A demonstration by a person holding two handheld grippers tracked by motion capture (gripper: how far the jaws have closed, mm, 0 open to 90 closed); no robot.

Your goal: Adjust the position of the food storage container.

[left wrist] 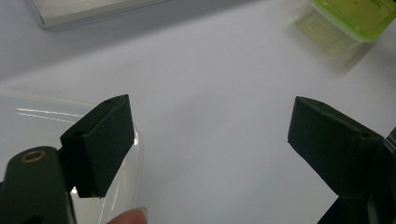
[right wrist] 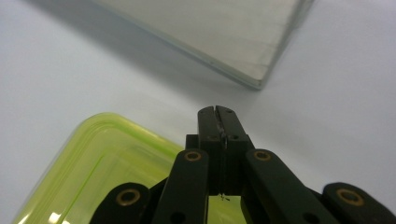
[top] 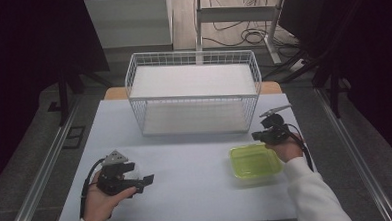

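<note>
A lime-green see-through container sits on the white table at the right; it also lies at the top right of the left gripper view and at the lower left of the right gripper view. My right gripper hovers just above the container's far right corner, and its jaws are shut with nothing between them. My left gripper rests at the table's front left, and its jaws stand wide open over bare table. A clear plastic piece lies under the left pad; I cannot tell if they touch.
A white wire basket with a pale floor stands at the back middle of the table, close behind the right gripper. Its base edge shows too. A desk frame and cables are on the floor beyond.
</note>
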